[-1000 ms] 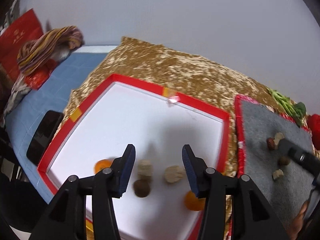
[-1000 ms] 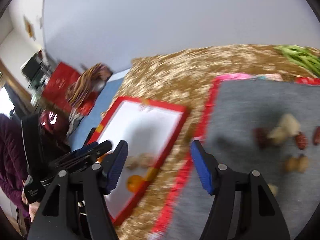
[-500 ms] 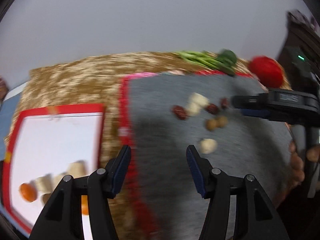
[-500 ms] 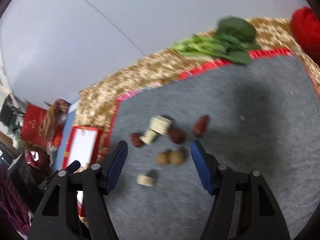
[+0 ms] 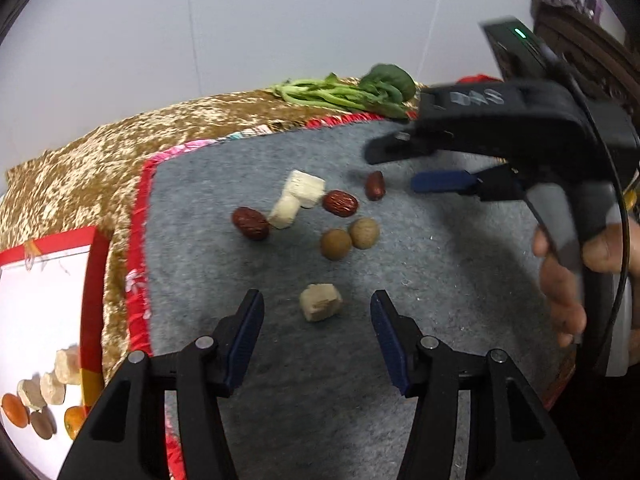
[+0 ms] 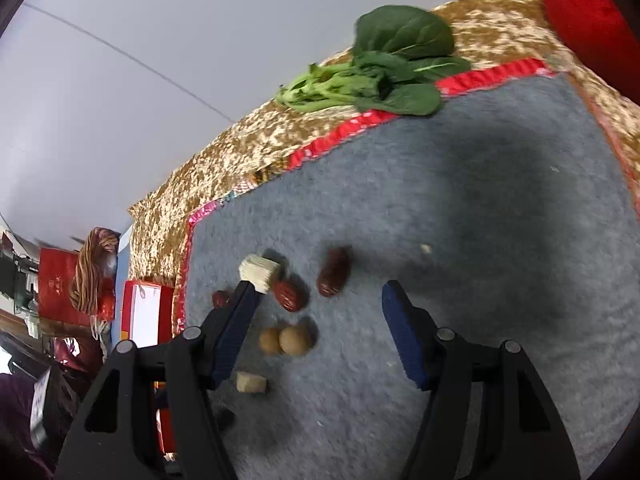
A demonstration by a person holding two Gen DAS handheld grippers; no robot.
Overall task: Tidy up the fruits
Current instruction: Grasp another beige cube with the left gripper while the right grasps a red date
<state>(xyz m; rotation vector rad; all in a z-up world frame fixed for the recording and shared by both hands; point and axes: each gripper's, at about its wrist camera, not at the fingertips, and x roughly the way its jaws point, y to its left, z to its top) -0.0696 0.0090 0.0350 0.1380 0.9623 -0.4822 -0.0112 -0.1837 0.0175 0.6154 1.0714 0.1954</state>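
Note:
On the grey mat [image 5: 440, 272] lie three red dates [image 5: 250, 223], two brown round fruits [image 5: 336, 243], two pale chunks [image 5: 304, 189] and one lone pale chunk [image 5: 321, 302]. My left gripper [image 5: 316, 326] is open and empty, with the lone chunk just ahead between its fingers. My right gripper [image 6: 320, 308] is open and empty above the mat; a date [image 6: 334, 273] and the brown fruits [image 6: 285, 341] lie ahead of it. It also shows in the left wrist view [image 5: 440, 181]. The white tray [image 5: 36, 304] at left holds orange fruits [image 5: 14, 410] and pale chunks.
Leafy greens [image 5: 352, 90] lie on the gold cloth [image 5: 80, 160] beyond the mat. A red object [image 6: 592, 20] sits at the mat's far right. Red bags and striped yarn [image 6: 94, 268] stand beyond the tray.
Both grippers swung from the white tray to the grey mat and moved closer to the loose fruits. The left now has the lone pale chunk between its fingers' line.

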